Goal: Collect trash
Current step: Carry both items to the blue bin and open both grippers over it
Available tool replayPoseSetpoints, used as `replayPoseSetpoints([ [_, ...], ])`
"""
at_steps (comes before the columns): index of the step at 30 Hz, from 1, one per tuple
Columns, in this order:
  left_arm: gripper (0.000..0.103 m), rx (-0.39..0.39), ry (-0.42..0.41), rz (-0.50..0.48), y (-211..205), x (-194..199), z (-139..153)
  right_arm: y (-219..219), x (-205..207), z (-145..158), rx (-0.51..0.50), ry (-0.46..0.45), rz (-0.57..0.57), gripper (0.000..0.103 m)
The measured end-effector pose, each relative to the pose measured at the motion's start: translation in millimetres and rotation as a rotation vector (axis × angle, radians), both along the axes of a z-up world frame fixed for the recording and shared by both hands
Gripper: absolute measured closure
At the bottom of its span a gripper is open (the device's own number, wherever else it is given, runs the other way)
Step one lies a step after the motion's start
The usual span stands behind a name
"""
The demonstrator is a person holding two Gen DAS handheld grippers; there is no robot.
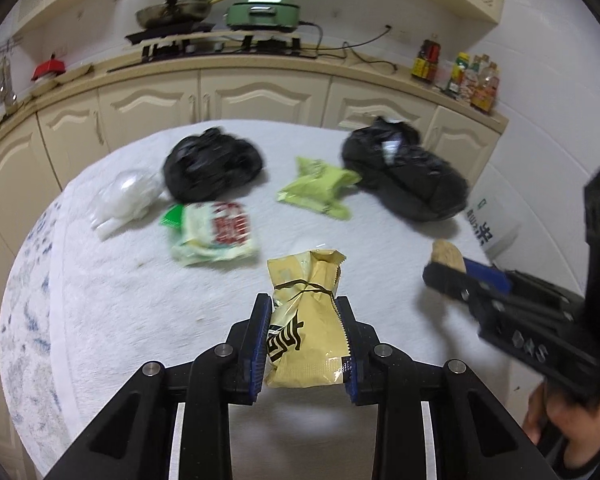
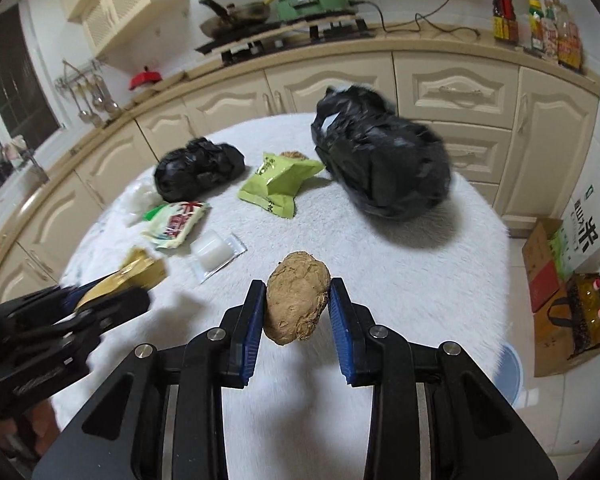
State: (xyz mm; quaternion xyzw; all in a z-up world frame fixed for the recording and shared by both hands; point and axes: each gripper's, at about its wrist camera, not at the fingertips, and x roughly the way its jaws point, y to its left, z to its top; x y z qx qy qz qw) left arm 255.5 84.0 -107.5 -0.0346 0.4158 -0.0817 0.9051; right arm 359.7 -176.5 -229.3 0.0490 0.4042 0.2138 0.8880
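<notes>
The left tool [image 1: 304,308] grips a yellow wrapper [image 1: 306,320]; the right tool [image 2: 298,292] clamps a brown lump [image 2: 296,302], both lifted off the white surface [image 2: 400,280]. Still lying there: a green packet [image 2: 278,184], a red-and-white packet [image 2: 178,224], a clear tray [image 2: 216,254]. Two black bags [image 2: 384,164] sit behind; whether either is open is unclear.

On the table [image 2: 420,280], the large bag [image 2: 384,160] sits at the far right edge, the smaller bag [image 2: 198,168] at the far left. Between them lies a snack packet [image 2: 280,184]. Nearer the left edge lie a printed packet [image 2: 178,226] and a clear tray [image 2: 216,258]. Over the near edge, the left gripper [image 1: 304,316] holds a wrapper [image 1: 304,320] left of the right gripper [image 2: 298,308] holding a lump [image 2: 296,304].
</notes>
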Motion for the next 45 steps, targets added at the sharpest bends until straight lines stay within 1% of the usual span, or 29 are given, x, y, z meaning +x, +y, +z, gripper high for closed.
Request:
replayPoseSetpoints([
  [3, 0.076, 0.018, -0.013, -0.042, -32, 4, 6, -27, -17, 10, 0.022, -0.029, -0.023, 0.071],
  [6, 0.076, 0.034, -0.026, -0.099, -74, 7, 10, -60, -27, 16, 0.047, -0.043, -0.061, 0.071],
  [10, 0.076, 0.044, -0.029, -0.210, -146, 15, 10, -114, -39, 20, 0.068, -0.061, -0.143, 0.071],
  [14, 0.076, 0.054, -0.024, -0.297, -210, 27, 5, -172, -51, 17, 0.078, -0.063, -0.248, 0.071],
  [19, 0.076, 0.060, 0.008, -0.417, -299, 45, -14, -236, -57, 4, 0.072, -0.038, -0.354, 0.071],
  [24, 0.076, 0.091, 0.057, -0.484, -366, 75, -44, -290, -58, -22, 0.081, 0.008, -0.453, 0.071],
  [30, 0.076, 0.141, 0.113, -0.509, -417, 119, -78, -330, -52, -48, 0.089, 0.057, -0.527, 0.071],
  [34, 0.074, 0.157, 0.116, -0.501, -443, 142, -92, -347, -48, -62, 0.100, 0.079, -0.549, 0.071],
  [35, 0.072, 0.162, 0.111, -0.496, -449, 145, -96, -350, -47, -65, 0.103, 0.083, -0.553, 0.071],
  [37, 0.060, 0.171, 0.101, -0.487, -452, 147, -101, -354, -43, -69, 0.107, 0.091, -0.557, 0.071],
  [38, 0.047, 0.173, 0.096, -0.481, -452, 147, -103, -355, -41, -71, 0.108, 0.094, -0.558, 0.071],
  [39, 0.039, 0.180, 0.087, -0.467, -453, 149, -105, -355, -39, -74, 0.110, 0.097, -0.557, 0.071],
  [41, 0.035, 0.188, 0.069, -0.446, -454, 147, -108, -354, -36, -78, 0.112, 0.105, -0.553, 0.071],
  [45, 0.035, 0.195, 0.067, -0.411, -452, 144, -116, -350, -30, -88, 0.121, 0.124, -0.542, 0.071],
])
